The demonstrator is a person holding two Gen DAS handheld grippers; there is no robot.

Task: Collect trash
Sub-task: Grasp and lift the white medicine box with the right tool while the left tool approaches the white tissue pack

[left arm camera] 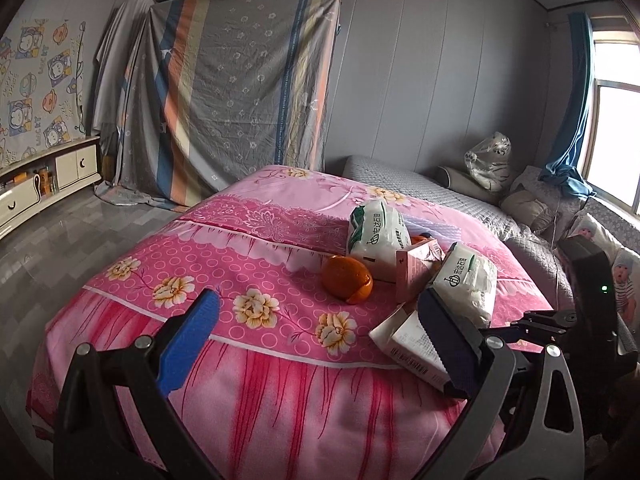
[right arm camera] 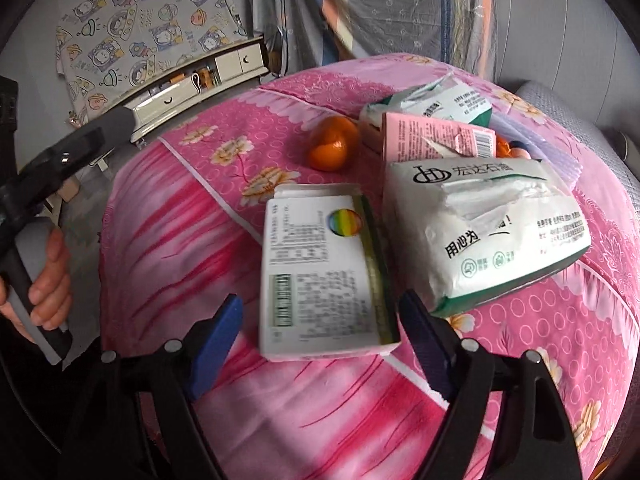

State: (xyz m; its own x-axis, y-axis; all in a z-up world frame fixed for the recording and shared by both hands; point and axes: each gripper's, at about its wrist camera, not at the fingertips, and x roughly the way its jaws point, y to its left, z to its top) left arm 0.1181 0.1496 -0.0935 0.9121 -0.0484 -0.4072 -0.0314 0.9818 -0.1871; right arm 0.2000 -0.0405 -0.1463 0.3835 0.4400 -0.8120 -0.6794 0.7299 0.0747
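Observation:
Trash lies on a pink floral quilt (left arm camera: 240, 264): a white carton (right arm camera: 320, 268), a white-green tissue pack (right arm camera: 492, 224), a pink carton (right arm camera: 432, 136), a second tissue pack (right arm camera: 432, 100) and an orange peel (right arm camera: 332, 144). My right gripper (right arm camera: 320, 344) is open, its blue fingers either side of the white carton's near end, not touching. My left gripper (left arm camera: 316, 344) is open and empty over the quilt's front, left of the white carton (left arm camera: 408, 344). The peel (left arm camera: 346, 282), pink carton (left arm camera: 416, 268) and tissue packs (left arm camera: 464, 284) lie beyond it.
A grey bed (left arm camera: 420, 192) with pillows and a wrapped plush tiger (left arm camera: 490, 160) lies right, under a window. A striped sheet (left arm camera: 240, 92) hangs behind. A white low cabinet (left arm camera: 48, 184) stands at left on grey floor. My left hand and tool show in the right wrist view (right arm camera: 44, 216).

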